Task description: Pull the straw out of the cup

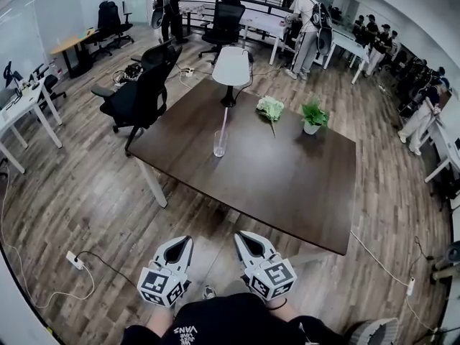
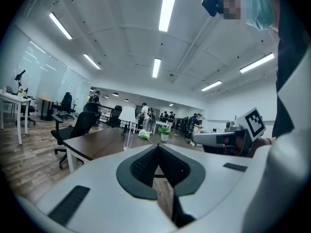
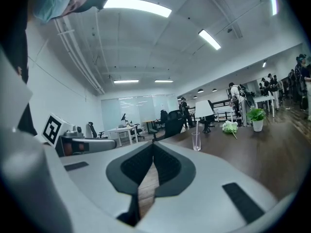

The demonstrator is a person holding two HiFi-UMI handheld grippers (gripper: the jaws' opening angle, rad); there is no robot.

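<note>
A clear cup (image 1: 220, 144) with a pale straw (image 1: 224, 123) standing in it sits on the dark brown table (image 1: 287, 178), near the table's far left part. My left gripper (image 1: 188, 241) and right gripper (image 1: 239, 236) are side by side low in the head view, short of the table's near edge and well away from the cup. Both are shut with nothing between their jaws. In the left gripper view the cup (image 2: 128, 141) is small and far beyond the left gripper (image 2: 158, 147). The right gripper view shows the cup (image 3: 196, 141) right of the right gripper (image 3: 153, 144).
On the table's far side stand a white lamp (image 1: 231, 67), a white flower bunch (image 1: 271, 108) and a small potted plant (image 1: 313, 115). Black office chairs (image 1: 140, 92) stand at its left end. A power strip (image 1: 74, 259) and cable lie on the floor. People stand at the back.
</note>
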